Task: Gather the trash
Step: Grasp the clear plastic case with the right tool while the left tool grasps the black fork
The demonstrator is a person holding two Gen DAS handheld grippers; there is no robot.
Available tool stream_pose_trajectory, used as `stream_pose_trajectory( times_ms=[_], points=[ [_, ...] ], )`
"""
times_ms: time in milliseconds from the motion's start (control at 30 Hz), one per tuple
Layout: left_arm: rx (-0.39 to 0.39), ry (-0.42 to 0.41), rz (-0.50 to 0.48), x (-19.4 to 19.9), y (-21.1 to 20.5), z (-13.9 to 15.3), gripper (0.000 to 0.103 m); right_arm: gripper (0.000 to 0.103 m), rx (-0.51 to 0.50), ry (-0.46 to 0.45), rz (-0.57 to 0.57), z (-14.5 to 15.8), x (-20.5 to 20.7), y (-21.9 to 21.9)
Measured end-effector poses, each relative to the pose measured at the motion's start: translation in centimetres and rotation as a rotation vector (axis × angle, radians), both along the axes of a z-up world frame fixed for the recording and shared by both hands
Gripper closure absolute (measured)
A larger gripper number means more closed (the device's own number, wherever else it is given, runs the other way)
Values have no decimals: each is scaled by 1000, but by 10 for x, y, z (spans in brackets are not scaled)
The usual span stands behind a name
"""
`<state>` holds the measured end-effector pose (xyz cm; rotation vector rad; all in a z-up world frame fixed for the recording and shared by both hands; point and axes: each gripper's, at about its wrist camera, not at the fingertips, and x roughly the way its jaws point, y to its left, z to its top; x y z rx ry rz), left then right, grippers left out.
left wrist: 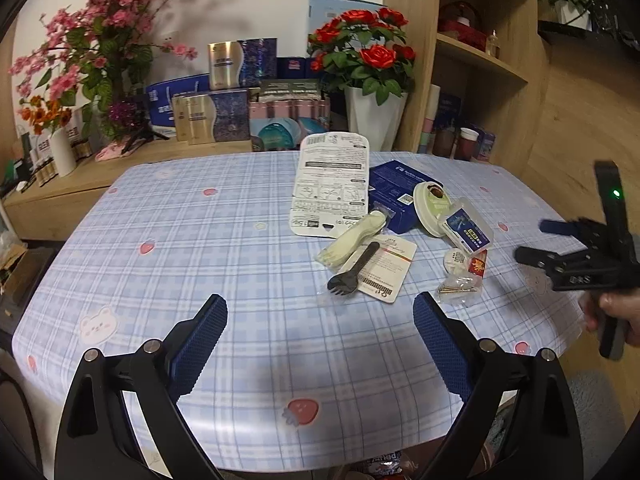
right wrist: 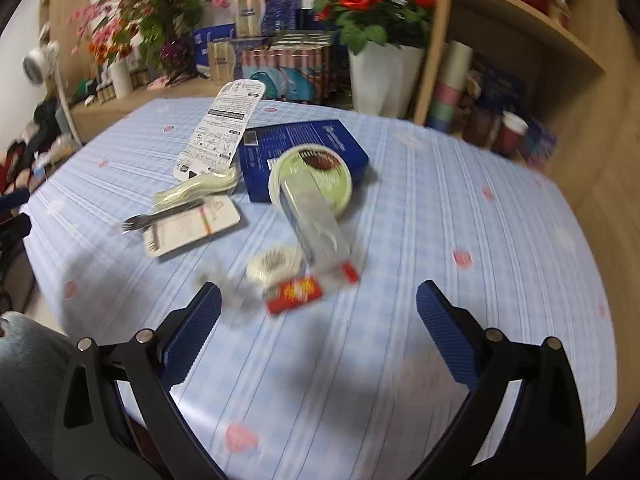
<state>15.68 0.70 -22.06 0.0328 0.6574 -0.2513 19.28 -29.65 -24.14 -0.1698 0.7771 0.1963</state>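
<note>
Trash lies in a cluster on the blue checked tablecloth (left wrist: 240,240): a white printed card (left wrist: 332,180), a dark blue box (left wrist: 394,188), a round pale lid (left wrist: 430,206), a clear plastic case (left wrist: 466,230), a black spork (left wrist: 354,270) on a paper card (left wrist: 386,266), a red wrapper (left wrist: 477,267) and a small bag of screws (left wrist: 458,289). My left gripper (left wrist: 320,320) stands open over the near table, short of the spork. My right gripper (right wrist: 318,308) is open just before the red wrapper (right wrist: 296,293), and shows at the right of the left wrist view (left wrist: 536,244).
A white pot of red roses (left wrist: 372,120), pink flowers (left wrist: 100,40) and stacked boxes (left wrist: 224,116) line the low cabinet behind the table. A wooden shelf unit (left wrist: 480,60) stands at the right. A hand (left wrist: 616,312) holds the right gripper. The right wrist view is motion-blurred.
</note>
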Motion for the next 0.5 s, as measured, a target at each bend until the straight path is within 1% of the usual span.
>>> stream_pose_trajectory(
  times_ms=[100, 167, 300, 333, 467, 500],
  points=[
    [-10, 29, -24, 17, -5, -6, 11, 19, -12, 7, 43, -5, 25, 9],
    [-10, 41, -31, 25, -8, -10, 12, 21, -24, 13, 53, -9, 36, 14],
    [-3, 85, -74, 51, -13, -22, 19, 30, -32, 33, 66, -20, 60, 20],
    [-2, 98, -93, 58, -15, -26, 20, 36, -29, 38, 66, -22, 63, 20],
    [16, 168, -151, 89, -21, -45, 36, 54, -19, 66, 54, -30, 74, 20],
    [13, 188, -166, 97, -22, -49, 38, 62, -23, 67, 50, -31, 76, 20]
  ],
)
